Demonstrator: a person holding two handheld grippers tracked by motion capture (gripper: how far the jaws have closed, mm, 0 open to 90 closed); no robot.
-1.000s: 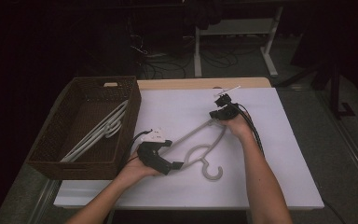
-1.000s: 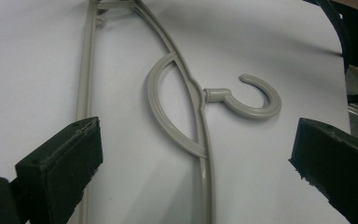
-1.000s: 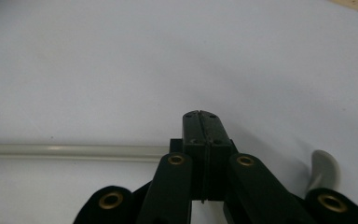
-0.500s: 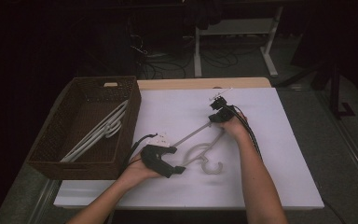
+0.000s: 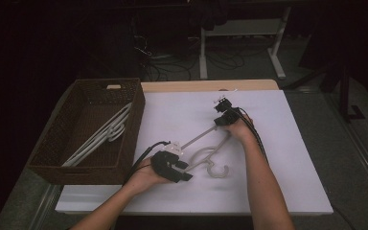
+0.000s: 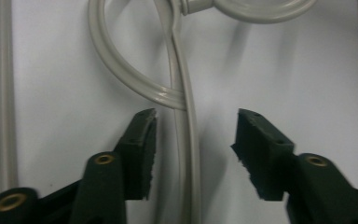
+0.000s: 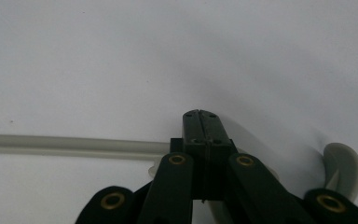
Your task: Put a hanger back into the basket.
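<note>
A pale plastic hanger (image 5: 199, 139) lies on the white table cover (image 5: 287, 158), its hook (image 5: 219, 171) towards me. My right gripper (image 5: 222, 120) is shut on the hanger's far right end; in the right gripper view the jaws (image 7: 200, 114) meet, with the bar (image 7: 74, 143) running off to the left. My left gripper (image 5: 184, 170) sits at the near left end. Its jaws have just been closing. In the left gripper view the gripper (image 6: 193, 135) straddles the hanger's arm (image 6: 121, 70), and the pads (image 6: 142, 140) stand apart from it.
A dark wicker basket (image 5: 93, 84) stands at the table's left with several pale hangers (image 5: 100, 136) in it. Beyond the far edge are table legs and cables on a dark floor. The cover's right half is bare.
My left gripper has crept right and down onto the hanger's arm, and its jaws have narrowed around it. The right hand has held still with the hanger's end.
</note>
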